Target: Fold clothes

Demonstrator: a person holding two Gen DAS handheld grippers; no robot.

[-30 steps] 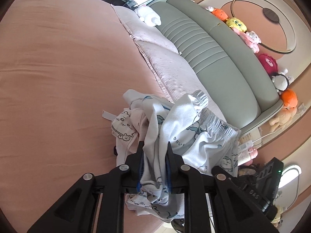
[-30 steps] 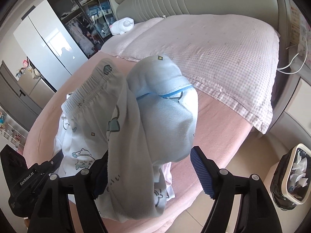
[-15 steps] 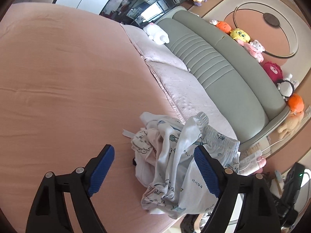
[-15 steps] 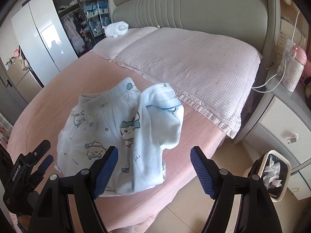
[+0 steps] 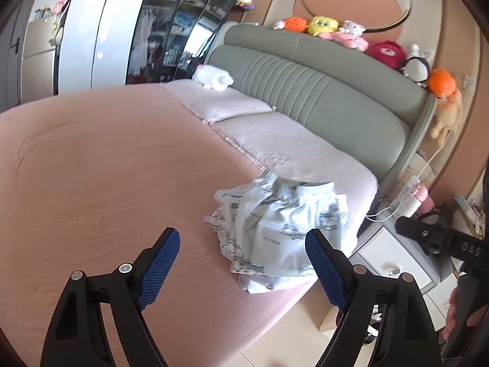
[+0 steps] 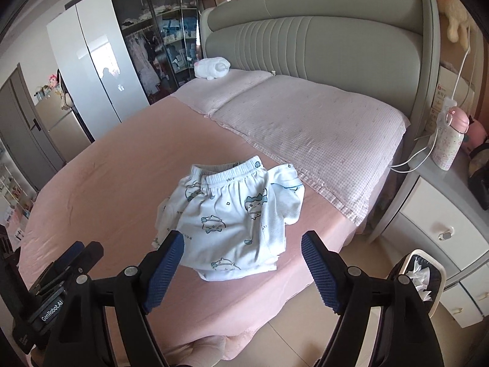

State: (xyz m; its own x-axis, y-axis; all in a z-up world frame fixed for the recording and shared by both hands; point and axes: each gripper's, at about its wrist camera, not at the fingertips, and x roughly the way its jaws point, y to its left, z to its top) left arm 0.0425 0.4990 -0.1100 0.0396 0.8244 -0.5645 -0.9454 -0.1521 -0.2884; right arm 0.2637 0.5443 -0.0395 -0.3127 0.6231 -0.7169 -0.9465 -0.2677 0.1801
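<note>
A heap of pale blue children's clothes [image 5: 279, 227] with cartoon prints lies near the corner of the pink bed [image 5: 101, 168]. In the right wrist view the clothes [image 6: 235, 217] show an elastic waistband on top. My left gripper [image 5: 241, 249] is open, held back from the heap and above the bed edge, with nothing between its blue pads. My right gripper [image 6: 243, 252] is open too, hovering short of the heap. The left gripper's body [image 6: 52, 293] shows at the lower left of the right wrist view.
Two pink checked pillows [image 6: 308, 128] lie against the grey-green headboard [image 6: 321, 39], with plush toys [image 5: 351, 33] on top. A white plush [image 6: 212, 68] sits on the far pillow. A nightstand [image 6: 440, 226] with a pink bottle [image 6: 450, 136] and a small bin [image 6: 423, 281] stand at the right.
Both grippers let go of the clothes, opened and drew back. The heap dropped onto the bed corner and now lies free of both.
</note>
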